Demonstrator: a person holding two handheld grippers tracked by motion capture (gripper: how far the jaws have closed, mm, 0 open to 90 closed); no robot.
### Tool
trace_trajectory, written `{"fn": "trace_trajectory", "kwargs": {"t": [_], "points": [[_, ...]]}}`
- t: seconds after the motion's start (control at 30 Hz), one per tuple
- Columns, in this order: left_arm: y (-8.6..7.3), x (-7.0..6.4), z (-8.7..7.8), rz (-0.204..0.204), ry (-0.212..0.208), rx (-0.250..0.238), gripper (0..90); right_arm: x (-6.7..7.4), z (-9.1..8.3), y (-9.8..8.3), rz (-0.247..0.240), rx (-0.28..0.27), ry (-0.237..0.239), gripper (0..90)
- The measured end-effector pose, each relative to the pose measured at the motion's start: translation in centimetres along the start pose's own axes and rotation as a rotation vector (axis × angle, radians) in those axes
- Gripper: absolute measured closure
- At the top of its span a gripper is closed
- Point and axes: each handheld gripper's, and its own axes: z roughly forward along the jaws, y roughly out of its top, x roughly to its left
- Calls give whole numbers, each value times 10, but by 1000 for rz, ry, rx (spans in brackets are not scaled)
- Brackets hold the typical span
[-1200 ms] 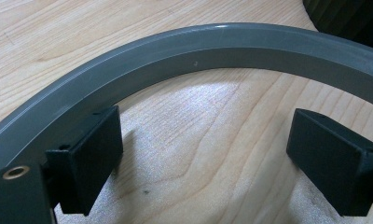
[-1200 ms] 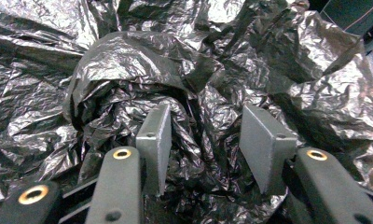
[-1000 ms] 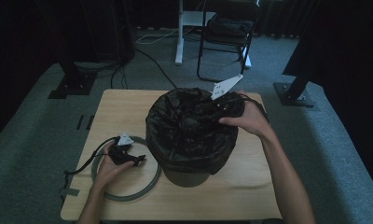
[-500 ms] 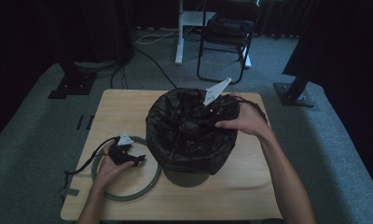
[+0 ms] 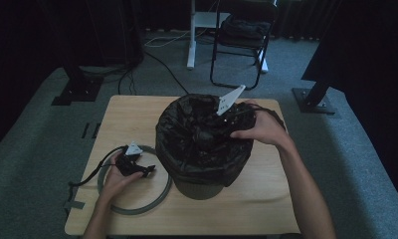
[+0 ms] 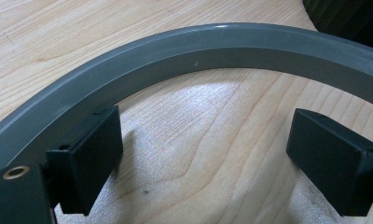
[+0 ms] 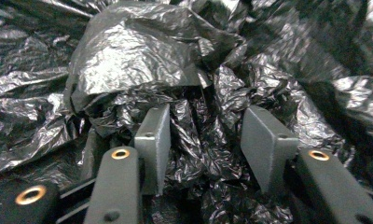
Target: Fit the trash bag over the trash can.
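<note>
1. High view: a wooden table [image 5: 122, 114] carries a dark bin [image 5: 203, 186] lined with a black bag [image 5: 197, 144] that is crumpled over its mouth and folded down over the rim. Near and left of the bin, a grey ring [image 5: 137, 206] lies flat on the table, its right side just beside the bin's base. The left gripper [image 5: 137, 168] sits low over the ring's far arc, held in the left hand [image 5: 118, 175]. The right gripper [image 5: 226, 122] is at the bag's far right, nosed into the plastic, with the right hand [image 5: 261, 130] on it. A chair [image 5: 244, 35] stands on the floor beyond the table.

2. Left gripper view: the jaws stand wide apart with bare wood between them. The ring [image 6: 184, 51] curves across just beyond them; the left jaw lies against its inner edge.

3. Right gripper view: the jaws are apart, with crinkled bag [image 7: 138, 56] bunched between and ahead of them, not clamped.
</note>
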Motion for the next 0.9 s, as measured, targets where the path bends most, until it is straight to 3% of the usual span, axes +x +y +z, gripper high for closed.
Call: {"fn": "trace_trajectory", "kwargs": {"t": [0.43,0.63,0.9], "points": [[0,0,0,-1,1,-1,108,6,-28,-5,-58,-196,-22,346],[0,0,0,0,1,0,109,8,-39,-8,-72,-286,-31,313],[0,0,0,0,1,0,109,9,-53,-30,-39,-393,-88,316]]}}
